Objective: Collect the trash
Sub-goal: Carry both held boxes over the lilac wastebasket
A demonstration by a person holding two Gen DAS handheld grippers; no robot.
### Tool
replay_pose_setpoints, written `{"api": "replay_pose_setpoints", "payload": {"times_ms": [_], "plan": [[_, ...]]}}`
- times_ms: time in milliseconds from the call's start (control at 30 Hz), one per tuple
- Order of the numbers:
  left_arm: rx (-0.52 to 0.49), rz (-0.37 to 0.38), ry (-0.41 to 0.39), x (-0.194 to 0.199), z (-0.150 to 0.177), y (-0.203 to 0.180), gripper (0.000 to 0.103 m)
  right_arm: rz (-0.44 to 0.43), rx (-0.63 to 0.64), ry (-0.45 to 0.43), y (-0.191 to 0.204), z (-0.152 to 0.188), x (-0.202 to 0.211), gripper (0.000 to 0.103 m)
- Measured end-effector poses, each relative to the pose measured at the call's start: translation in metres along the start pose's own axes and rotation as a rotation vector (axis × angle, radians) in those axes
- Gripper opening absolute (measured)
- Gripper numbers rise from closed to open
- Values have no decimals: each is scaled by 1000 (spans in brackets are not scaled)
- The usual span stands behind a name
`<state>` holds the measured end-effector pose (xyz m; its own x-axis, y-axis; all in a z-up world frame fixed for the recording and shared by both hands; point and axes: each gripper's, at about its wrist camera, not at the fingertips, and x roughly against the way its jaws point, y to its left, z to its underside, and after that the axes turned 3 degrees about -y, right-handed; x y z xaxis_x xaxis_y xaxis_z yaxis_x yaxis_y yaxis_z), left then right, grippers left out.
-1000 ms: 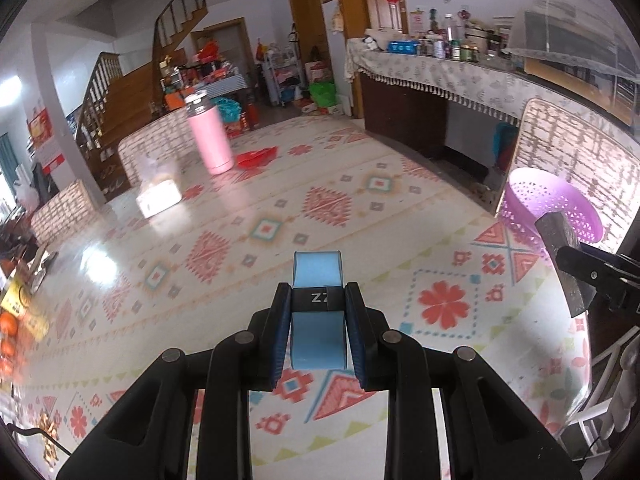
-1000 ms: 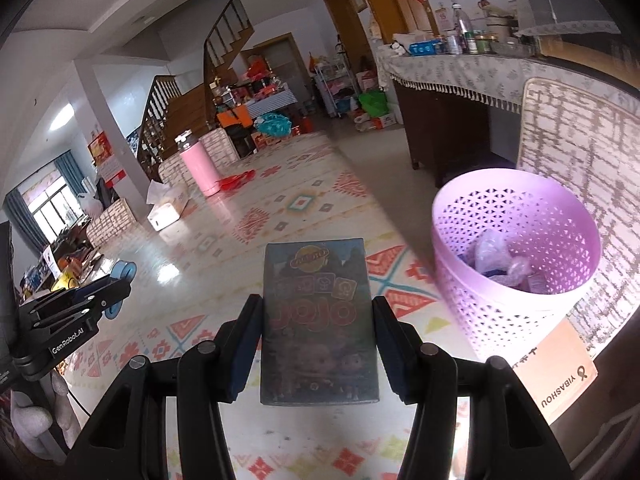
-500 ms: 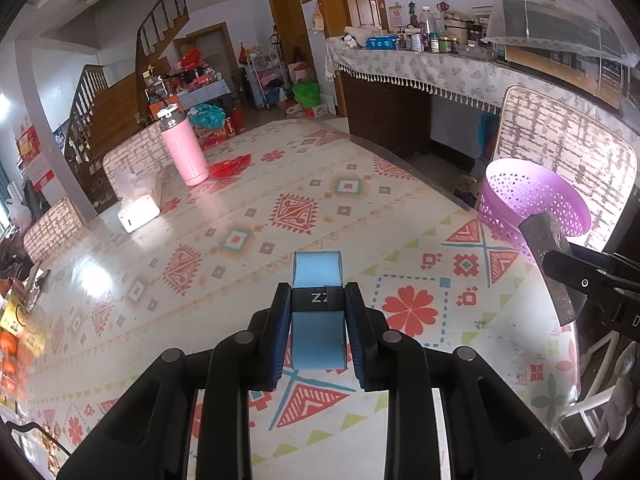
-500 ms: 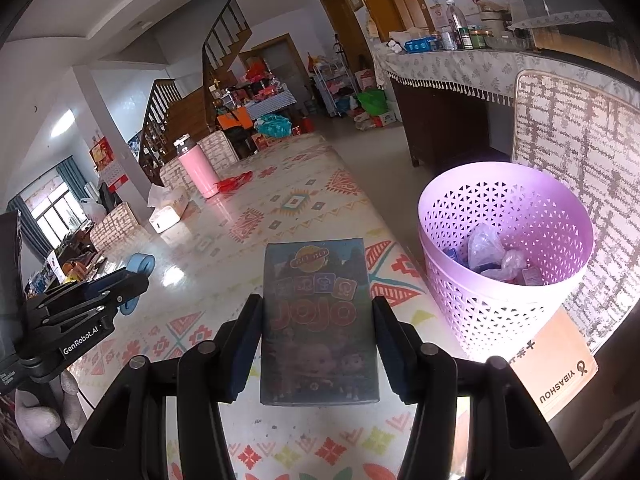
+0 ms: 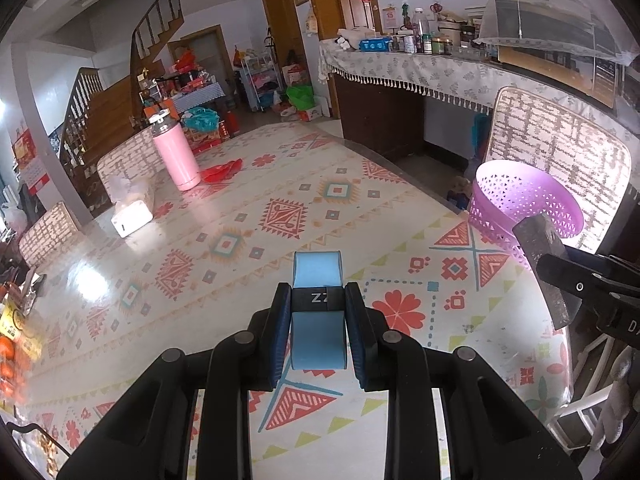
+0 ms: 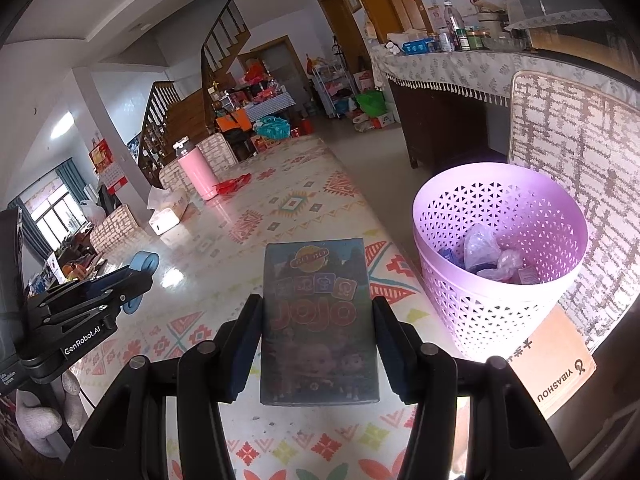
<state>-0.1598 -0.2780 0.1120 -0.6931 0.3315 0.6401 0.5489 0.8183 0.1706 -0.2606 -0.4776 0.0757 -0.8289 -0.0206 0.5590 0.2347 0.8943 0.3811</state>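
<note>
A dark card box (image 6: 319,320) printed with cartoon figures is pinched between the pads of the right gripper (image 6: 318,344), held over the patterned table (image 6: 280,208) just left of the purple basket (image 6: 496,308), which holds plastic wrappers. The left gripper (image 5: 318,328) clamps a blue roll (image 5: 317,312) above the same table; a pink bottle (image 5: 176,152) stands far off.

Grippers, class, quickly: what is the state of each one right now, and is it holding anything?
Left gripper: closed on a light blue roll with a black band.
Right gripper: closed on a dark JOJO box, beside the purple basket.
</note>
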Motion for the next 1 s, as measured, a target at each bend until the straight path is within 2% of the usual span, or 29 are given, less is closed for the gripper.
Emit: {"api": "replay_pose_setpoints", "payload": {"times_ms": [400, 1000], "plan": [[23, 57, 29, -12, -3, -1, 26, 9, -10, 6, -8, 1, -4, 59], [-58, 131, -8, -33, -51, -52, 26, 76, -50, -28, -57, -20, 5, 59]]}}
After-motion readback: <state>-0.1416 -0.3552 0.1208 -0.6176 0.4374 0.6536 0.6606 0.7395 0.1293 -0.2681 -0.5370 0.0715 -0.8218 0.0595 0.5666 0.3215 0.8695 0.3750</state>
